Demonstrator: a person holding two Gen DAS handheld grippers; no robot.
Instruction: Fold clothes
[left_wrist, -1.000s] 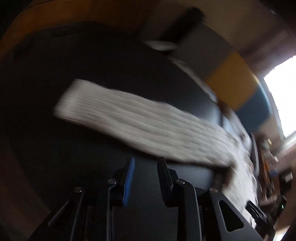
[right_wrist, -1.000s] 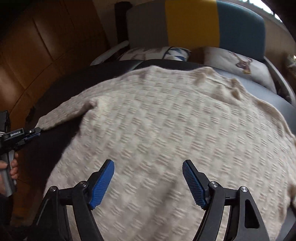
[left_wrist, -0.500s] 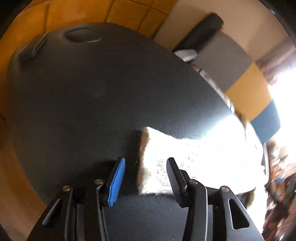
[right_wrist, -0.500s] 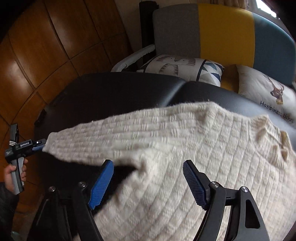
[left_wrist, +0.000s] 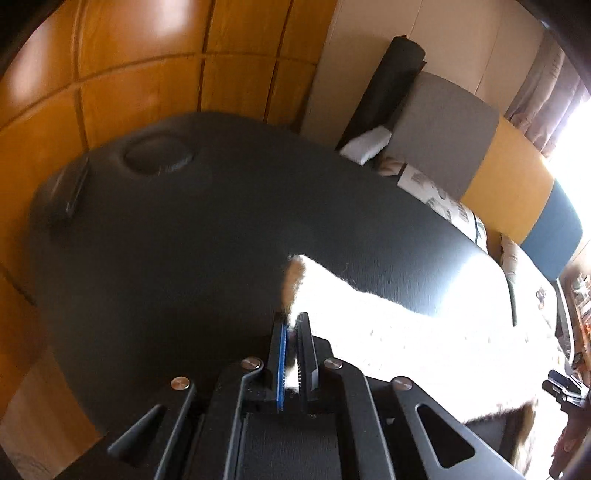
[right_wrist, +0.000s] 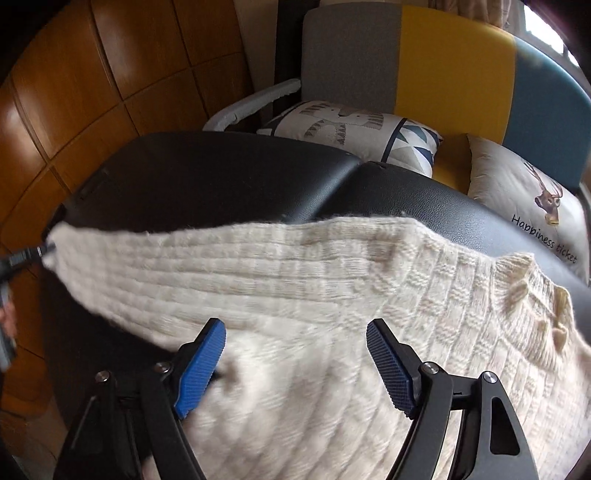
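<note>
Left wrist view: left gripper (left_wrist: 291, 354) jaws just closed, pinching sweater (right_wrist: 314, 295) sleeve cuff (left_wrist: 295, 280); right gripper (right_wrist: 295, 362) jaws open, empty. Carry the cuff inward, sleeve taut, flat.

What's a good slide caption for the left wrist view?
Left gripper shut on the cream sweater sleeve cuff, stretched over the black padded table.

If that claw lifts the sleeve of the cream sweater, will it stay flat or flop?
Probably flop: the sweater is soft chunky knit, sagging between the shut left claw pinching its cuff and the body on the black table. It looks thick, so likely weighty. Its fuzzy texture should resist slipping.
</note>
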